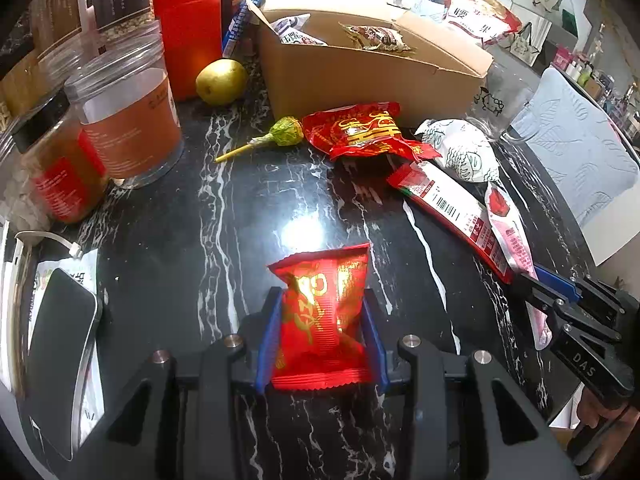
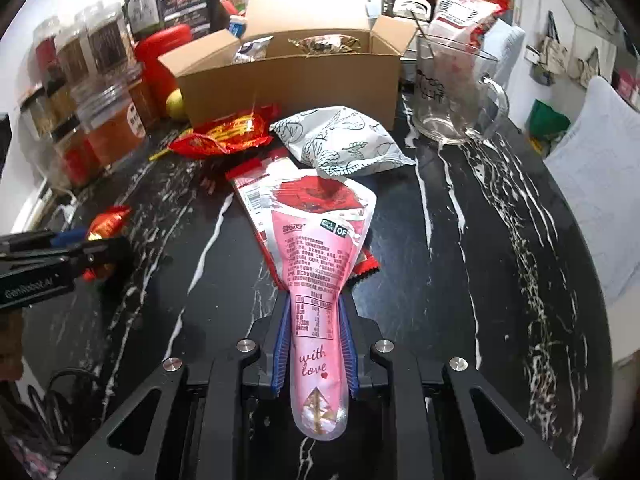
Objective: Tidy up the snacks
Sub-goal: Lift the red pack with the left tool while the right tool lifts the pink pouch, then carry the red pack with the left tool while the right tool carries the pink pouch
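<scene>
My left gripper [image 1: 320, 300] is shut on a small red snack packet [image 1: 320, 312] with gold print, held over the black marble table [image 1: 224, 216]. My right gripper [image 2: 314, 312] is shut on the narrow end of a pink pouch [image 2: 316, 280] printed "with love"; its wide end lies on a long red sachet [image 2: 250, 192]. Beyond them lie a bigger red packet [image 1: 360, 128], a white patterned packet [image 1: 460, 148] and a green lollipop [image 1: 280, 132]. An open cardboard box [image 1: 372, 76] with some snacks inside stands at the back. The right gripper [image 1: 540, 292] also shows in the left view.
Jars [image 1: 132, 120], a red canister [image 1: 188, 36] and a yellow-green fruit [image 1: 221, 81] crowd the back left. A glass mug [image 2: 452, 88] stands right of the box, with a red-and-white bag [image 2: 464, 4] behind. A dark phone-like slab [image 1: 60, 352] lies near left. The table's curved edge [image 2: 568, 240] runs along the right.
</scene>
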The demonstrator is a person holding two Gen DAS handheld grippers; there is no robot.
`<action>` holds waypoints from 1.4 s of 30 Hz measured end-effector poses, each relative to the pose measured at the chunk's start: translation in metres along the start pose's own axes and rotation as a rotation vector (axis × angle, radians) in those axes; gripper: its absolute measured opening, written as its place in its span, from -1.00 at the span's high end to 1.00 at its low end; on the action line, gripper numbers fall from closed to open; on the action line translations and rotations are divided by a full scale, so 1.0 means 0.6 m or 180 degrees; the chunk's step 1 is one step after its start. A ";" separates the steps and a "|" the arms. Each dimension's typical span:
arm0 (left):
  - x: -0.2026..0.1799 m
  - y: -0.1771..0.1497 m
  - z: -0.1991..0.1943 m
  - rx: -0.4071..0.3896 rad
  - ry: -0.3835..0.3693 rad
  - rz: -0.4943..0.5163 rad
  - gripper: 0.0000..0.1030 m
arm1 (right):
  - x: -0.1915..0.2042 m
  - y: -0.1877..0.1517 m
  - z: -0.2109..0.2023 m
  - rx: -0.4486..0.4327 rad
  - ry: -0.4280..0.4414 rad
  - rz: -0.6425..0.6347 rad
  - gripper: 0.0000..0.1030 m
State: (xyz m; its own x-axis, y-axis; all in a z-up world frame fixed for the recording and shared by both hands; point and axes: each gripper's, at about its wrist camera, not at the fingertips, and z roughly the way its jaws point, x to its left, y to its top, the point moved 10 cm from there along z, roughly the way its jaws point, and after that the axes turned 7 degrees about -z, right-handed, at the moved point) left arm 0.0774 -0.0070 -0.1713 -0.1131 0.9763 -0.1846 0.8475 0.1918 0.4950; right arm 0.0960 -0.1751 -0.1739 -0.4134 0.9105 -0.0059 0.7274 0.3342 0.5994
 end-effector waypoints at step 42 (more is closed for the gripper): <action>-0.083 0.099 -0.162 -0.0856 -0.0405 0.0312 0.26 | 0.075 0.072 -0.159 -0.0757 0.0245 -0.0101 0.56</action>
State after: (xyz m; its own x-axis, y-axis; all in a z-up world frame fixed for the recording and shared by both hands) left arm 0.0828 -0.0344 -0.0502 0.0425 0.9743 -0.2213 0.6817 0.1337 0.7193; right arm 0.0562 -0.1429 -0.0719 -0.4810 0.8763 0.0277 0.5678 0.2872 0.7714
